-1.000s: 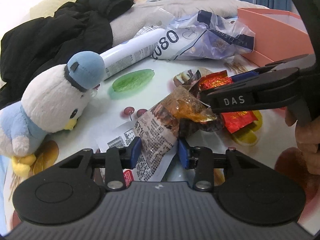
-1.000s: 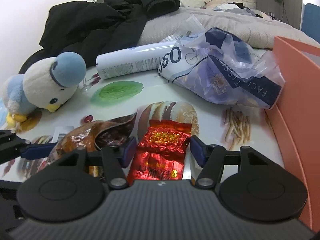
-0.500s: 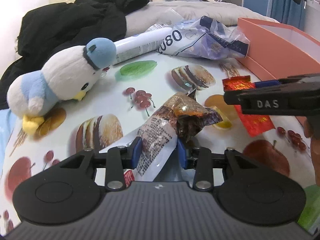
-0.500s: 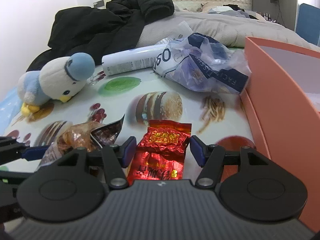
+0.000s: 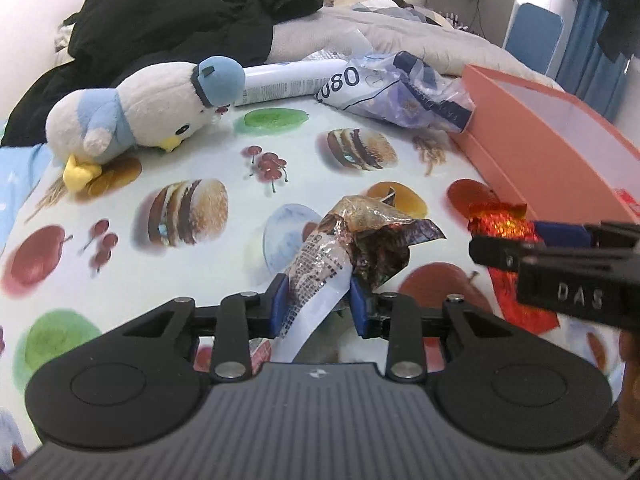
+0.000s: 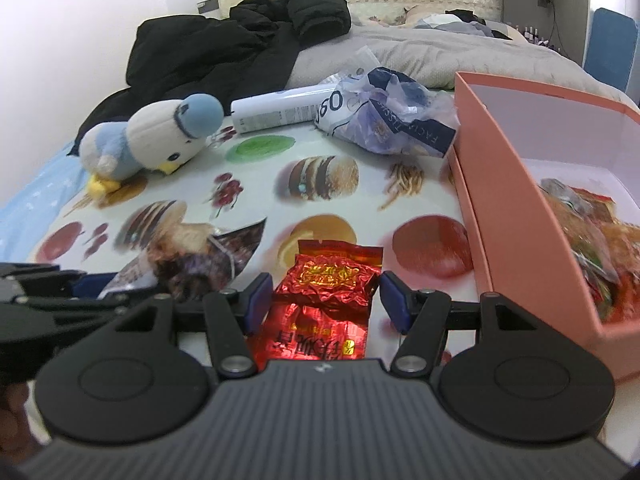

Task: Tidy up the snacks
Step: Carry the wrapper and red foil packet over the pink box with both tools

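The left hand-held gripper (image 5: 316, 302) has its blue pads on either side of a crumpled brown-and-clear snack packet (image 5: 348, 248), pinching its printed end, and the jaws are closing further on it; the packet's torn top sticks up and forward, clear of the tabletop (image 5: 120, 264). The right hand-held gripper (image 6: 326, 300) stands fairly wide, with a red foil packet (image 6: 328, 300) between its pads. The left pad looks to touch the foil, but on the other side a sliver of gap seems to show, so I cannot tell whether the foil is truly clamped or only cradled.

Just to the right of the red packet sits the pink box (image 6: 516, 216), and inside it several wrapped snacks (image 6: 592, 232) already lie in a heap. So the sorting looks well under way: some snacks are boxed, and these two packets seem to be the last loose ones on the food-print cloth. What remains, by my reading, is carrying both over the box wall and dropping them in.

Farther back, a plush bird (image 5: 148, 108), a white tube (image 5: 288, 80) and a crinkled tissue pack (image 5: 404, 92) remain on the cloth; none looks like a snack.
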The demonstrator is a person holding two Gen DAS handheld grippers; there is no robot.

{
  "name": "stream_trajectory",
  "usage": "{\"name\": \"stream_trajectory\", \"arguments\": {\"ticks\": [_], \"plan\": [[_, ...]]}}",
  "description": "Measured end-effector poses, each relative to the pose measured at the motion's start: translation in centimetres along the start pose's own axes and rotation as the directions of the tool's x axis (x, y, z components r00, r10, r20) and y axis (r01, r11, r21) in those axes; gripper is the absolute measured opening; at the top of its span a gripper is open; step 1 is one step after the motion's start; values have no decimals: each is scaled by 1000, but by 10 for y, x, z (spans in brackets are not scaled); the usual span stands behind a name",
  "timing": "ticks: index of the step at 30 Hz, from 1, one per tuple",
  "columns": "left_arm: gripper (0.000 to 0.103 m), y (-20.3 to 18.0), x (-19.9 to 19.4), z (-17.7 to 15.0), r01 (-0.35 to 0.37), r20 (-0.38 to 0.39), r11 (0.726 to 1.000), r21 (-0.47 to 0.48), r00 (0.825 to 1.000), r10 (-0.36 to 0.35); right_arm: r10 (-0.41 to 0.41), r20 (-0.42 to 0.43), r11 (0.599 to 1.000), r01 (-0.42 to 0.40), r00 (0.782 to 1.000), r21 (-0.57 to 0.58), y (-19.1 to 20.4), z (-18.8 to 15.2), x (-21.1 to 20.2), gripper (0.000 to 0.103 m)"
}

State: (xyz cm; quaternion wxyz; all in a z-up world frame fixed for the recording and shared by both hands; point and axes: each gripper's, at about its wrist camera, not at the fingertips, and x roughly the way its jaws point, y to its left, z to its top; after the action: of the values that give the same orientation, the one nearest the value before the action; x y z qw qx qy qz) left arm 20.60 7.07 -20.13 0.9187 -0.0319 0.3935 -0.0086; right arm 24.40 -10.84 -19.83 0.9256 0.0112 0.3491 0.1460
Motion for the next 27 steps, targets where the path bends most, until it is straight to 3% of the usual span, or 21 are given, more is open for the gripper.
{"name": "stream_trajectory", "arguments": {"ticks": [12,27], "plan": [[33,-18,-54,-26,46,-15,995,-93,999,-48,17,-10,1000,-17,1000,-3,-7,-27,-62,62],[31,-57,-130,-22,136,61,984,-115,990,-129,6,78,1000,-8,997,19,-15,-29,-144,62]]}}
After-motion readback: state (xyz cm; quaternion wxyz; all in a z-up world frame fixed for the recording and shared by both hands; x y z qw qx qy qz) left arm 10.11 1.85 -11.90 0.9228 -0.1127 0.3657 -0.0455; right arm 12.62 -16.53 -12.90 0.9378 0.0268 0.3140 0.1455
